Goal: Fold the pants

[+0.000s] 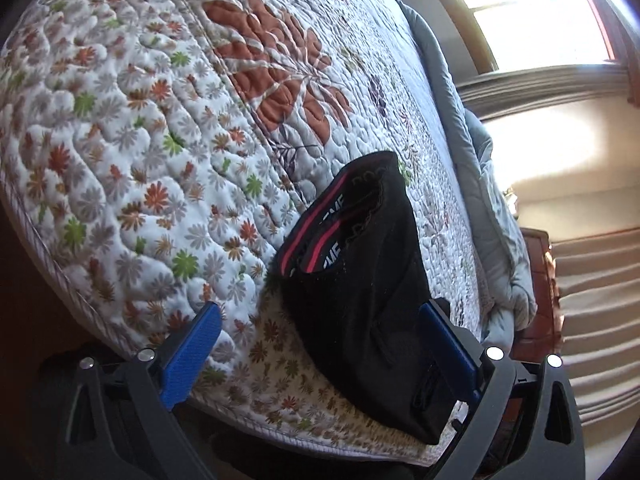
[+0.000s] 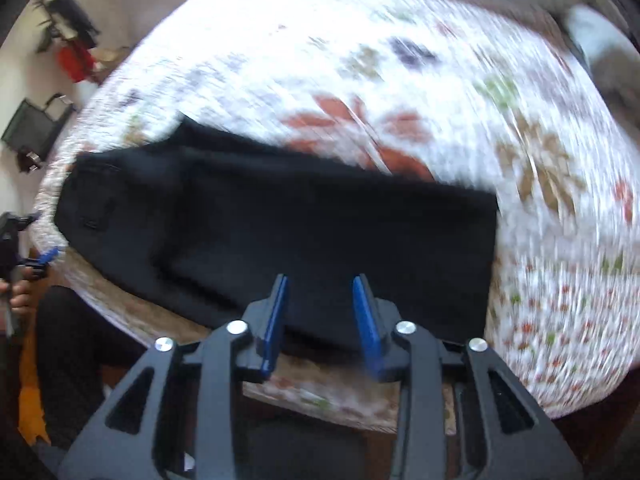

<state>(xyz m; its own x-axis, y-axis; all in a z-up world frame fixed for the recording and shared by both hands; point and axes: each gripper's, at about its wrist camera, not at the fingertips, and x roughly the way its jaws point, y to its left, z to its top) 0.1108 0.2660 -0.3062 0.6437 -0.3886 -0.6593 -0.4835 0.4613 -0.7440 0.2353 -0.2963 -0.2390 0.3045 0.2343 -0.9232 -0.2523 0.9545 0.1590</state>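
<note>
- While the left wrist view is sharp, the right wrist one is smeared with blur, so the quilt [image 2: 460,92] pattern only reads properly from the left side.
- Left view: the black pants [image 1: 360,280] lie near the foot edge of the quilt [image 1: 132,128], waistband end pointing up the bed, with a red stripe and white lettering showing on the band [image 1: 316,220]. That detail doesn't show at all in the other view.
- Right view gives the long look: the pants [image 2: 280,220] stretched out as one dark strip across the bed, close to the near edge.
- The left gripper [image 1: 320,344] is spread wide, blue pads either side of the pants end, nothing pinched. It also turns up at the far left edge of the right view [image 2: 34,256], by the bed corner.
- The right gripper [image 2: 320,312] is partly open, its pads over the near edge of the pants; can't tell if they touch the cloth, but they aren't clamped on it.
- Edges: the bed's near edge sits right under both grippers.
- Loads of bare quilt beyond the pants, up to a gray blanket [image 1: 472,152] bunched along the far side.
</note>
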